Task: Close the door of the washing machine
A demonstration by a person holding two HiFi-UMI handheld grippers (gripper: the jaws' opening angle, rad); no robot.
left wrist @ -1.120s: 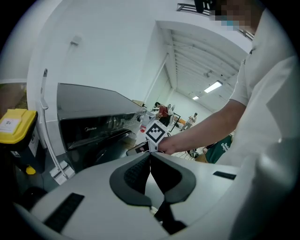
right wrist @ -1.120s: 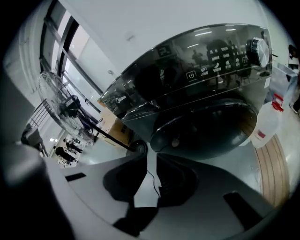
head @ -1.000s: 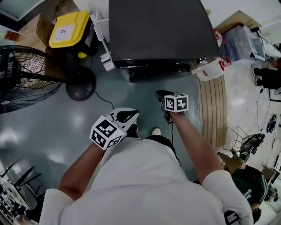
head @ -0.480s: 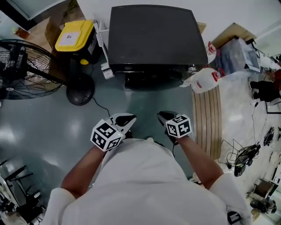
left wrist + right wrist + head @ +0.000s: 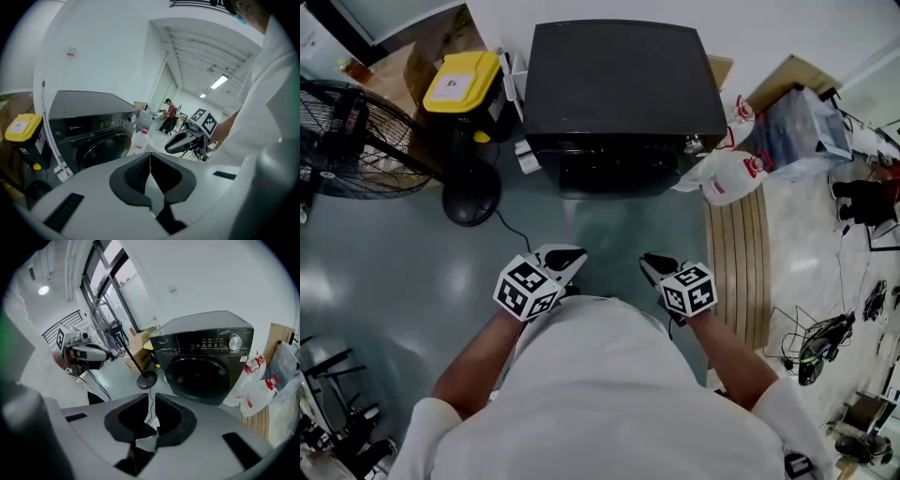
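Observation:
The black front-loading washing machine [image 5: 619, 84] stands against the wall, and its round dark door [image 5: 201, 378] lies flush with the front, closed. Both grippers hang in front of the person's body, well back from the machine and touching nothing. My left gripper [image 5: 562, 258] is shut and empty, its pads meeting at the tips [image 5: 150, 157]. My right gripper [image 5: 654, 267] has just been closing; a narrow gap remains between its pads [image 5: 152, 401], with nothing in it. The left gripper view also shows the machine [image 5: 89, 126] and the right gripper [image 5: 183, 140].
A large floor fan [image 5: 356, 141] and a yellow-lidded bin [image 5: 459, 80] stand left of the machine. White plastic bags and a jug [image 5: 727, 173] lie at its right, beside a wooden slatted board [image 5: 741, 262]. A person [image 5: 168, 115] stands far off in the room.
Both grippers have drawn back from the machine toward the person's body, the right one farther. The machine now sits farther away in the head view.

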